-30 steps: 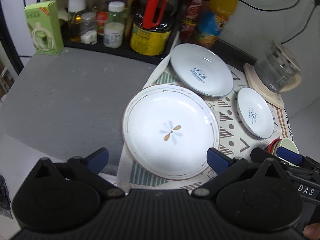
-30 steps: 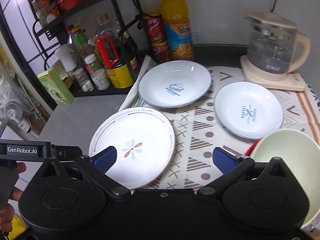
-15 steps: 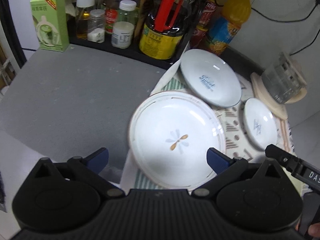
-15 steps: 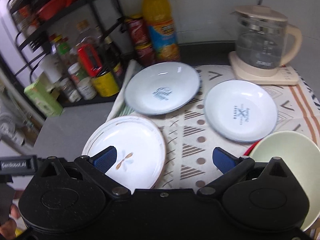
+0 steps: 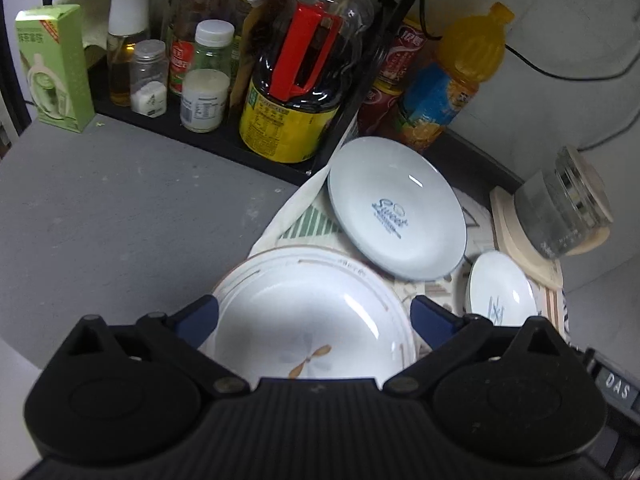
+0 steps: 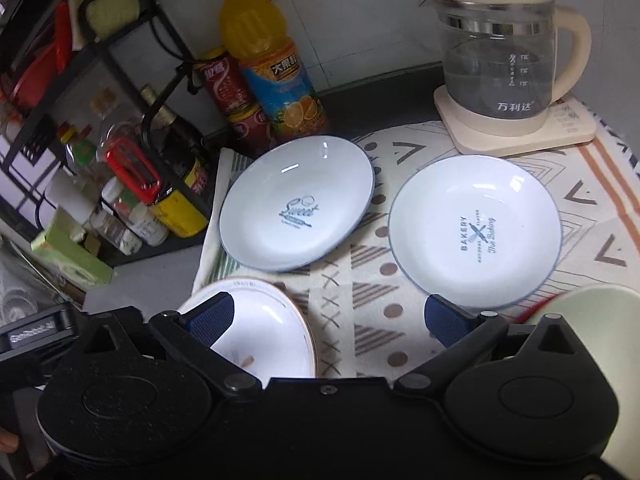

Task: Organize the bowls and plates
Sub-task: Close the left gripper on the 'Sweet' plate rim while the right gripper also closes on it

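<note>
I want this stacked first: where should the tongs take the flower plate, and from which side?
Judging by its pose, grip the flower plate at its near rim, coming in low from the front with the open left tongs. It lies flat and wide, so only the thin raised edge fits.

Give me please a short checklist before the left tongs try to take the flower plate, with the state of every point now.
1. Left tongs open: ok, both blue pads are spread wide.
2. Tongs lined up with the flower plate: ok, the plate lies between and beyond the pads.
3. Pads at the plate rim: cannot tell, their height over the plate does not show.
4. Nothing stacked on the flower plate: ok.
5. Room from the "Sweet" plate: not ok, their rims look almost touching in the left wrist view.
6. Right tongs out of the way: ok, open and holding nothing, above the patterned cloth.
</note>
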